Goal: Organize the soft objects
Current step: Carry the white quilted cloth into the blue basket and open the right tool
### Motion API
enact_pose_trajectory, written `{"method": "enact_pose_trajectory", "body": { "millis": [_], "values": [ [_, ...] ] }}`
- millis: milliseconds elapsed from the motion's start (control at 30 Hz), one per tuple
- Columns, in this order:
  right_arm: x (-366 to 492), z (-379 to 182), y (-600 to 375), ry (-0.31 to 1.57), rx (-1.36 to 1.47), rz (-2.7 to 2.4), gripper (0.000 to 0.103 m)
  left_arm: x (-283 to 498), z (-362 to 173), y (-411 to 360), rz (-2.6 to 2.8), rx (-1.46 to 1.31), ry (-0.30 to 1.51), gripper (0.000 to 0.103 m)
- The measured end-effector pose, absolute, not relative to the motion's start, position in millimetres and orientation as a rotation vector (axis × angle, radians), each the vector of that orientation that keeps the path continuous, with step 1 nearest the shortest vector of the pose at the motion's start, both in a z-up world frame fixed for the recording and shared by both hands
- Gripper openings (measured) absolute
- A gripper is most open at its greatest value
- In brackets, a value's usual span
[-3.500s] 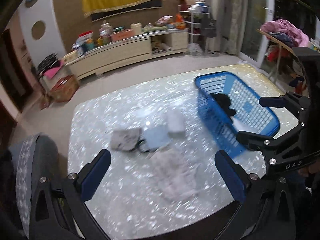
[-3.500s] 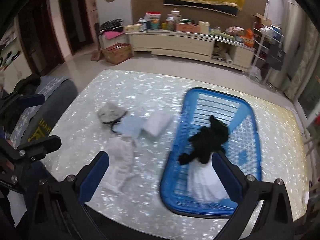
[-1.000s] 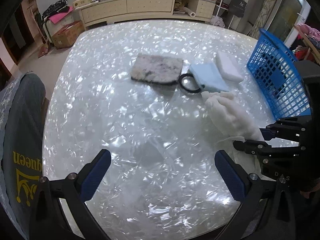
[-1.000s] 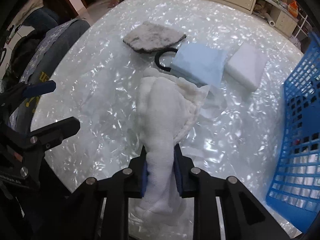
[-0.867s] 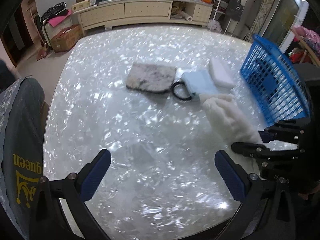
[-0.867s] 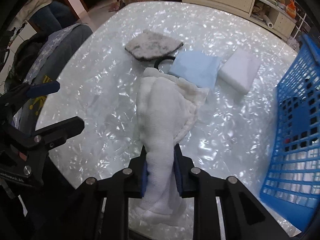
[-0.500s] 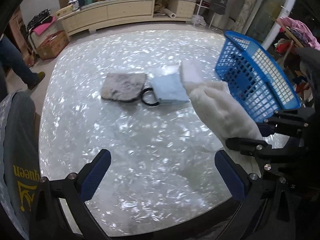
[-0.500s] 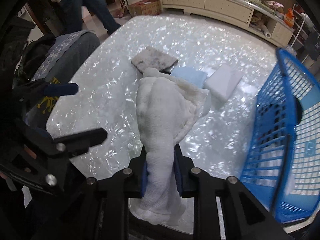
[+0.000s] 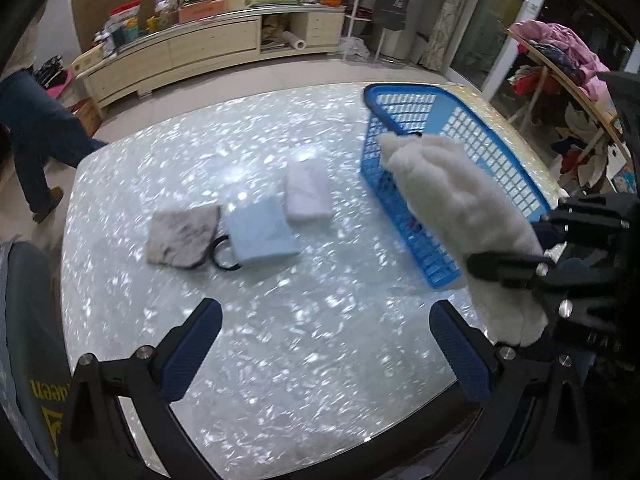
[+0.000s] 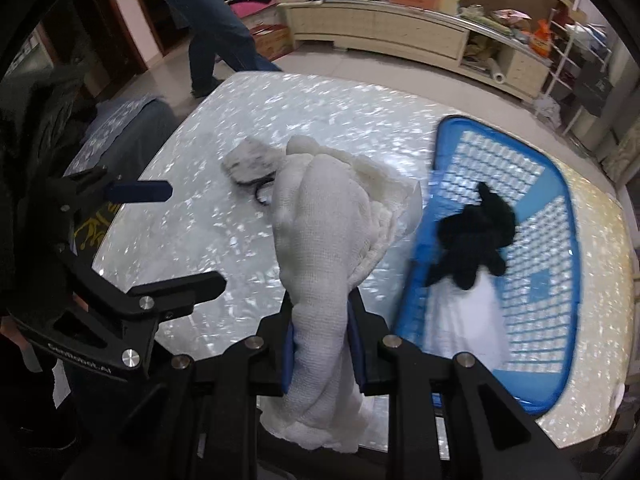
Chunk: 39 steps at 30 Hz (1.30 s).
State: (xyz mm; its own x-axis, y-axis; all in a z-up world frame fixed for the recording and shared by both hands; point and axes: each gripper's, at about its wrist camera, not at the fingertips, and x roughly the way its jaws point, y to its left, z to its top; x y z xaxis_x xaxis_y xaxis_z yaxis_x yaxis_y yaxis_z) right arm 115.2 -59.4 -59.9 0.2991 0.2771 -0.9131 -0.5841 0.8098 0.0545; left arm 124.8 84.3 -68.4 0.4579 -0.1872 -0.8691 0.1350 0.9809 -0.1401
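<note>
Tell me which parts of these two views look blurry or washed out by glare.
Left wrist view: the blue basket and white cloth are smeared by motion; the table glitters with specular glare. Right wrist view: the basket's contents are blurred, while the right claw and the cloth it pinches stay sharp; fisheye bends the edges.

A cluttered cream sideboard (image 9: 208,44) lines the brown wall (image 9: 100,4) beyond pale floor tiles (image 9: 280,68).

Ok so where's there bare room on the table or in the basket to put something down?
The table is bare between the left gripper and the folded pieces. The blue basket is free at its far end. Crowded: its near end, under the black item, and the row of grey cloth, light blue cloth and white cloth.
</note>
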Motion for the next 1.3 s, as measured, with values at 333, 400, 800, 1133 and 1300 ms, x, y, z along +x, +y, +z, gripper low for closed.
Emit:
{"method": "enact_pose_trajectory", "body": {
  "millis": [333,400,800,1133,1300],
  "values": [
    [142,-46,-120,1.156,-0.268,0.466,0.022,151,-66,47,-0.287,-0.02,1.095,0.103],
    [150,-48,-130,1.167,-0.266,0.447,0.022,156,-69,44,-0.288,-0.023,1.099,0.103],
    [197,-95,-148,1.221,-0.319,0.339,0.022,177,-90,48,-0.3,-0.051,1.139,0.103],
    [210,-138,-151,1.323,-0.294,0.33,0.023,183,-112,48,-0.278,-0.052,1.185,0.103],
    [208,-148,-148,1.351,-0.294,0.332,0.031,180,-116,48,-0.272,-0.05,1.189,0.103]
  ]
}}
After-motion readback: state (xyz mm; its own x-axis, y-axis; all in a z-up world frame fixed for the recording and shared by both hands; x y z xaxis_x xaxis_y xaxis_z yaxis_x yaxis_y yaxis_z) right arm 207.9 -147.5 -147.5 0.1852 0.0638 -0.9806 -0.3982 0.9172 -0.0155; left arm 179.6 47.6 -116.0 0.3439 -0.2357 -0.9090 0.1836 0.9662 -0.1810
